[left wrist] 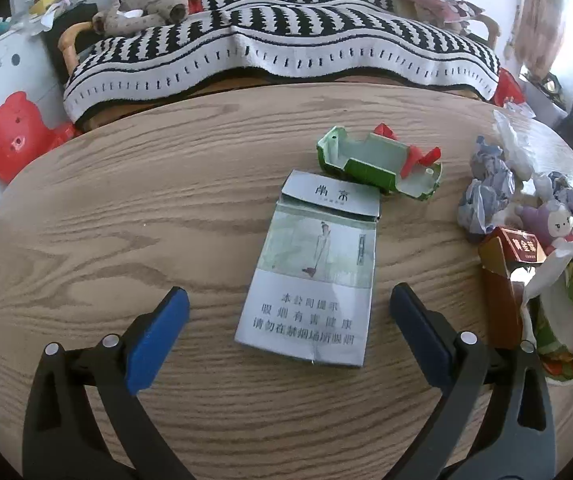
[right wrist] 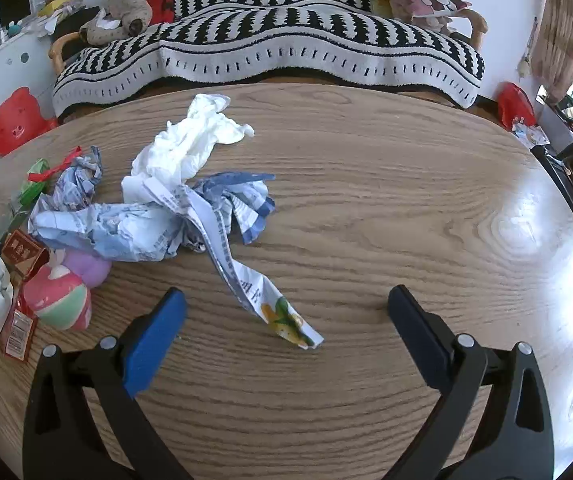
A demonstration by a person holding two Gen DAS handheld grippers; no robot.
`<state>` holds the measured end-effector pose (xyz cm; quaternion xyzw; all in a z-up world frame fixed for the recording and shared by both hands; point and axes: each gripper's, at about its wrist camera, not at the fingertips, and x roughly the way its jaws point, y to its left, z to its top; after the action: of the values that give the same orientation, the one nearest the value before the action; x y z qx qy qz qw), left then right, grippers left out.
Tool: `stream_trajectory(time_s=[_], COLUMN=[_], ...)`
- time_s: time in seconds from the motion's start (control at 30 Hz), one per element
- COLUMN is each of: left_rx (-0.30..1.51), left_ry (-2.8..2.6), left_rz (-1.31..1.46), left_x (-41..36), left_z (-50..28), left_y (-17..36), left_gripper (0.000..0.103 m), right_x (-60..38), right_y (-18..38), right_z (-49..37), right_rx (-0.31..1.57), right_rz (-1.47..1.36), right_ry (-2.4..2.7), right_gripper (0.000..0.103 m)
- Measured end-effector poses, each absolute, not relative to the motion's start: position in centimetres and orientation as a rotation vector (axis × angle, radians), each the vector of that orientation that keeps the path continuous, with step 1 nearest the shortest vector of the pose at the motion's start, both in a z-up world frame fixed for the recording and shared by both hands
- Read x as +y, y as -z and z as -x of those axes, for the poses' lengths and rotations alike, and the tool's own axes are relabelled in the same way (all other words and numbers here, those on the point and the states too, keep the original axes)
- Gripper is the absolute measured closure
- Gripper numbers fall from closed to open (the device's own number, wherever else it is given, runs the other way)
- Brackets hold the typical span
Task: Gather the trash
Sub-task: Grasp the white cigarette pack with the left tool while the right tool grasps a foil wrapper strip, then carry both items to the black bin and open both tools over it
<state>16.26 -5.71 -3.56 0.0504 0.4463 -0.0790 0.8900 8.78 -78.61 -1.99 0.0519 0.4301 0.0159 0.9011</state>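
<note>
Lying flat on the wood-grain bench (left wrist: 126, 220), item one: a flattened pale cigarette pack (left wrist: 310, 276) printed with Chinese text, face up, its near end between the spread fingers of the left gripper (left wrist: 284, 332), which touch nothing. Just behind it, touching its far corner: a broken green plastic toy shell (left wrist: 378, 164) with red parts, hollow side up. Further right: crumpled blue-and-white paper wads (left wrist: 486, 196), a purple plush toy (left wrist: 554, 220), and a red-brown cigarette box (left wrist: 502, 276) standing open beside a food wrapper (left wrist: 570, 300) at the bench edge.

Right wrist view, left to right: the same red-brown box (right wrist: 22, 252); a pink, white and green plush ball (right wrist: 60, 300); a heap of crumpled blue-printed paper (right wrist: 142, 220) with a white tissue (right wrist: 190, 140) lying against its far side. One long paper strip (right wrist: 262, 300) trails from the heap, its colour-printed tip resting between the right gripper (right wrist: 286, 330) fingers, which stand wide apart and clear of it. Bare bench (right wrist: 426, 208) fills the right. Beyond the bench: a sofa under a black-and-white throw (right wrist: 286, 40).
</note>
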Motion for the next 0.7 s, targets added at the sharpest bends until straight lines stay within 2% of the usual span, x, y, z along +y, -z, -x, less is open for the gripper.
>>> stream_trajectory(time_s=[0.03, 0.07, 0.1, 0.17, 0.3, 0.53, 0.7], left_rx=[0.925, 0.91, 0.884, 0.886, 0.907, 0.874, 0.865], left_ry=[0.173, 0.184, 0.189, 0.181, 0.235, 0.237, 0.245], left_rz=[-0.107, -0.108, -0.114, -0.115, -0.053, 0.002, 0.037], left_x=[-5.8, -5.8, -5.9, -5.9, -5.6, -3.7, -2.8], left_z=[-16.3, -16.2, -16.1, -16.0, -15.4, -13.9, -12.6], left_y=[3.5, 3.3, 3.0, 2.8, 2.5, 1.3, 0.6], left_gripper=[0.007, 0.027, 0.047, 0.048, 0.048, 0.048, 0.048], right_x=[-78.4, -78.1, -77.7, -77.2, -76.8, -76.1, -74.5], right_y=[1.8, 1.7, 1.6, 1.5, 1.1, -0.8, -0.9], right_z=[-8.3, -8.1, -7.8, -7.1, -5.0, 0.3, 1.0], right_rx=[0.875, 0.866, 0.862, 0.86, 0.818, 0.708, 0.713], right_rz=[-0.105, -0.109, -0.115, -0.135, -0.249, -0.333, -0.351], right_ry=[-0.04, -0.046, -0.041, -0.028, 0.015, 0.098, 0.077], right_gripper=[0.041, 0.063, 0.073, 0.085, 0.089, 0.089, 0.089])
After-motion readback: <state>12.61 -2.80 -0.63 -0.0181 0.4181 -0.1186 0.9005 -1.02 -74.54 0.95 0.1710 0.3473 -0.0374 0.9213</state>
